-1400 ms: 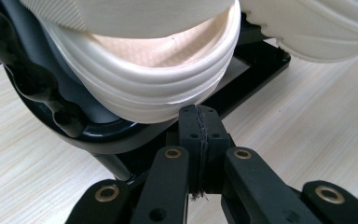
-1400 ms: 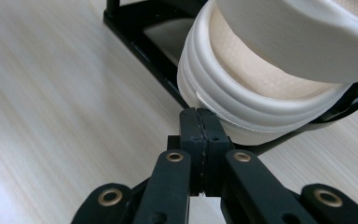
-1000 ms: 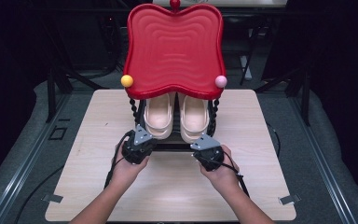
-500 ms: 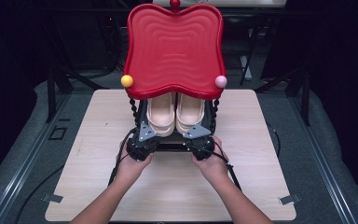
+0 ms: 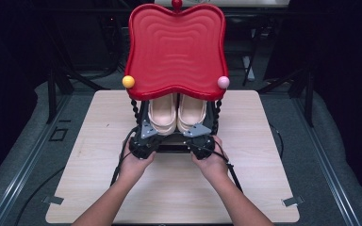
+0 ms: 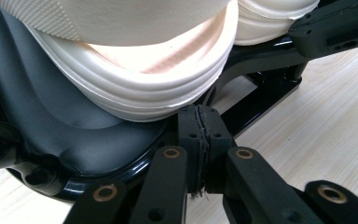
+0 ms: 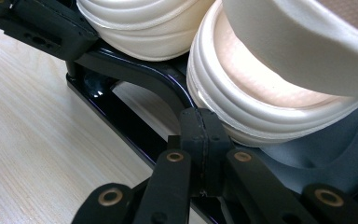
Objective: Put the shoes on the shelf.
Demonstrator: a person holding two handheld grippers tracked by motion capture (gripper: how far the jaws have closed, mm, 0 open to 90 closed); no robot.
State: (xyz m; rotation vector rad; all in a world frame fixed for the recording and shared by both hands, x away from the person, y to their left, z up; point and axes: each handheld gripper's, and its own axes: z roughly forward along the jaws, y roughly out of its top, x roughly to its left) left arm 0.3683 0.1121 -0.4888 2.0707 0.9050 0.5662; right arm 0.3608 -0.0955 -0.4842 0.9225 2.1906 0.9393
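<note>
A pair of cream platform sandals stands on the black lower shelf (image 6: 98, 149) of a small rack, under its red wavy top tray (image 5: 176, 47). The left sandal (image 5: 162, 115) has its ribbed heel (image 6: 158, 88) just above and beyond my left gripper (image 6: 199, 116) (image 5: 152, 136). That gripper's pads meet with nothing between them, and its jaws have just been opening by a hair. My right gripper (image 7: 200, 119) (image 5: 194, 137) is shut and empty, its tips at the heel of the right sandal (image 5: 192, 113) (image 7: 261, 93).
The rack stands at the middle back of a light wooden table (image 5: 89, 155). Its black base bar (image 7: 116, 112) runs across in front of both grippers. A yellow ball (image 5: 128, 81) and a pink ball (image 5: 223, 82) sit at the tray's corners. Dark floor and stands surround the table.
Both hands have moved inward toward each other along the rack's front, and the grippers now sit closer to the sandal heels. The sandals have not moved.
</note>
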